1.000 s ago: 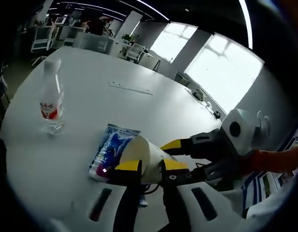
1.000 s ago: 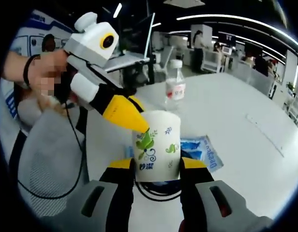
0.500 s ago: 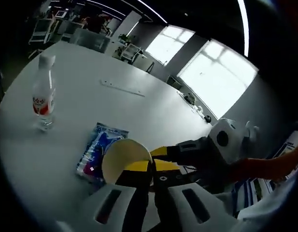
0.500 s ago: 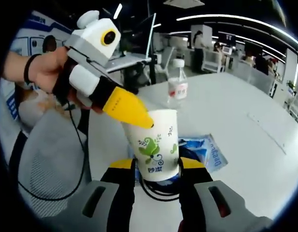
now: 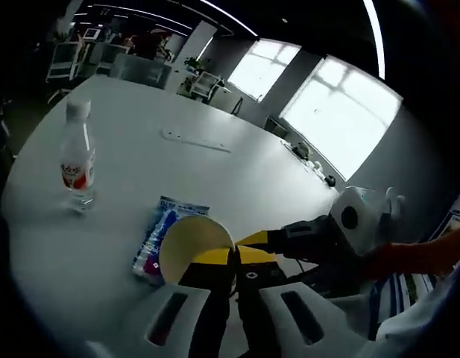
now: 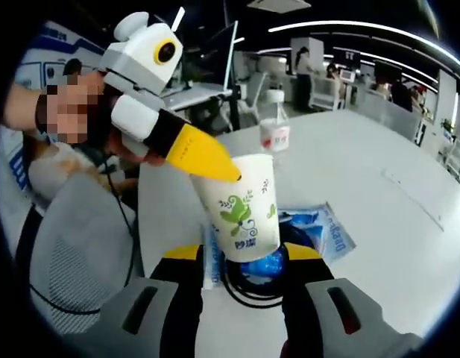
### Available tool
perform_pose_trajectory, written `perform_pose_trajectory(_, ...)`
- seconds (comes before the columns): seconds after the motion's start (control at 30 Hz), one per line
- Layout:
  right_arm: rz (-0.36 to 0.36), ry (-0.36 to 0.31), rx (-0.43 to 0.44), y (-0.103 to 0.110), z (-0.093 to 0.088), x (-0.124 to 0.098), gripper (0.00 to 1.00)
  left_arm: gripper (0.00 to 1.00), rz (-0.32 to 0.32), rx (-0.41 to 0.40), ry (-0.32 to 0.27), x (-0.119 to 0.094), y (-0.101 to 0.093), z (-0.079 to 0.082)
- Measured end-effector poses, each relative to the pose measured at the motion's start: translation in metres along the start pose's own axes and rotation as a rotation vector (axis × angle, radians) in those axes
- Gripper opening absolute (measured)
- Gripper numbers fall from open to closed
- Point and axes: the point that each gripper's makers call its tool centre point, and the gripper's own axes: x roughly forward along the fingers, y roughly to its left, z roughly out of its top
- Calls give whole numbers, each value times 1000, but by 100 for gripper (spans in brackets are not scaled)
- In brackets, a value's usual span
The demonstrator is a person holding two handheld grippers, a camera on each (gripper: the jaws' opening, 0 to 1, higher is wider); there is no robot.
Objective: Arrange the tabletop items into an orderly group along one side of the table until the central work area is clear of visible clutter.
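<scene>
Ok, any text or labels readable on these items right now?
Paper cup: dark characters under the green leaf print, too blurred to read.
Water bottle: red-and-white label, print too small to read.
Blue packet: vertical lettering along the edge, unreadable.
Nothing can be quoted.

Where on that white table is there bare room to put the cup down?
The widest bare stretch of the white table runs between the clear plastic water bottle and the windows. It is crowded at the near edge, where the white paper cup with green leaves, the blue plastic packet and a black cable loop sit together.
</scene>
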Motion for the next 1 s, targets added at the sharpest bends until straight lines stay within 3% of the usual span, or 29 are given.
perform_pose_trajectory(0.5, -85, -22, 114, -15, -24, -34, 46, 0, 133, 198, 59, 6, 21, 1)
perform_pose_trajectory(0.73, -135, -45, 198, -24, -38, -58, 46, 0, 186, 238, 58, 10, 34, 8)
perform_pose_trajectory(1.0, -172, -36, 231, -30, -56, -78, 46, 0, 218, 250, 60, 16, 47, 14)
